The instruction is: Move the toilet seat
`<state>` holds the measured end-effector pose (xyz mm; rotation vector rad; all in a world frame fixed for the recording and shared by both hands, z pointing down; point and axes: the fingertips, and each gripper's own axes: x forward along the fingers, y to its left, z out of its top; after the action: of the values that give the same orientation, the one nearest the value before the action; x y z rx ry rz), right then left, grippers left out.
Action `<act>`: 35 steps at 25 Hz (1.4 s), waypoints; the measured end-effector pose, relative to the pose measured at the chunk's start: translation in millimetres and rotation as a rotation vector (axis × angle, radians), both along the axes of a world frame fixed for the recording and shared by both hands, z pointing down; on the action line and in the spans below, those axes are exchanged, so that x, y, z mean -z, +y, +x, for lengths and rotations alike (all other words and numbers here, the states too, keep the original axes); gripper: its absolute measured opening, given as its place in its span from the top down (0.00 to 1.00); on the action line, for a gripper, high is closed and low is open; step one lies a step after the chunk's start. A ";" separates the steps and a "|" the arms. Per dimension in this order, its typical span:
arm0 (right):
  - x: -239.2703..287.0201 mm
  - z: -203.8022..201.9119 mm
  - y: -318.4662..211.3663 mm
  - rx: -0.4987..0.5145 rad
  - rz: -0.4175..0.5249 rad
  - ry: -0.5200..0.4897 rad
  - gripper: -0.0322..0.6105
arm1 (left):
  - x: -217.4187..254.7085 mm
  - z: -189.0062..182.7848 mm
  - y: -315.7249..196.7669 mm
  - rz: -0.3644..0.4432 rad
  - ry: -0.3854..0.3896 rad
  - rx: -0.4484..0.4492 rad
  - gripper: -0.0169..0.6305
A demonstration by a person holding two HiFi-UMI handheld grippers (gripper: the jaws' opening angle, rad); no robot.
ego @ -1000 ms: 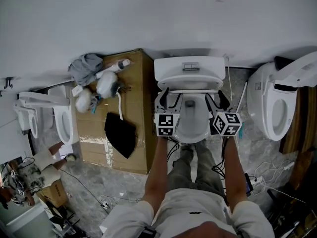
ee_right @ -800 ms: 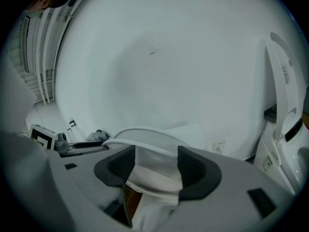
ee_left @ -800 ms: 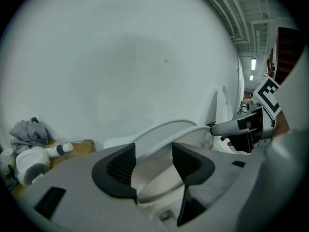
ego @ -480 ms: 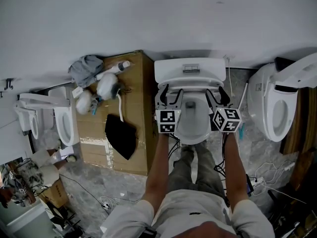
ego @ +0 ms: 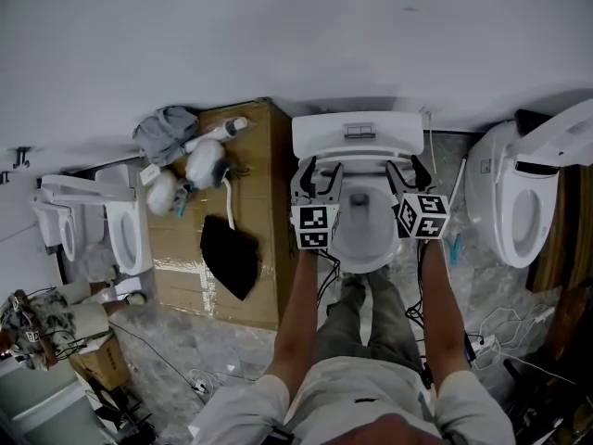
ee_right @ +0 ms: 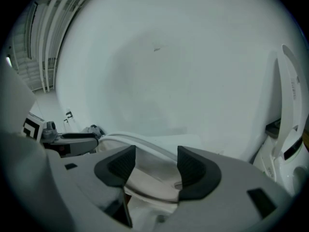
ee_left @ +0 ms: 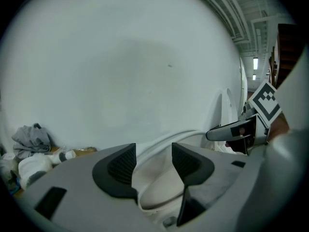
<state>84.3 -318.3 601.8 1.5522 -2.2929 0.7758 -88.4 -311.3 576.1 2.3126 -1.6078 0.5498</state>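
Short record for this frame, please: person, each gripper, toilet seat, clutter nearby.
person: person stands facing the middle toilet
left gripper: at toilet seat's left side; jaws apart, just closed a little, seat edge between them, not pressed
right gripper: at seat's right side; jaws apart, seat edge between them
clutter: cardboard box with black cloth, left of toilet

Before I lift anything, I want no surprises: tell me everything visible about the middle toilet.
The middle toilet is white, glossy, ceramic-looking: a tank against the wall with a rectangular flush plate on top, an oval bowl in front. Its rim runs between the open jaws of the left tool, which have just closed slightly, and the right tool; neither visibly grips it.
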 end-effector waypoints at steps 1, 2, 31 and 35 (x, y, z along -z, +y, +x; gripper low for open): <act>0.9 -0.1 0.4 0.003 0.003 0.008 0.50 | 1.2 -0.2 1.1 0.002 0.003 0.001 0.59; 2.6 -0.1 1.3 0.005 0.007 0.011 0.50 | 2.6 -0.4 2.5 0.004 0.006 0.001 0.59; 197.8 -30.0 225.6 0.103 0.250 0.102 0.51 | 171.6 0.7 209.0 0.171 0.079 -0.121 0.64; 210.3 -36.4 244.9 0.110 0.258 0.109 0.51 | 180.8 -4.7 235.0 0.174 0.085 -0.132 0.65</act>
<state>47.9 -73.4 391.5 1.5116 -2.4482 0.3693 -93.2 -76.3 395.3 2.5462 -1.5268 0.3453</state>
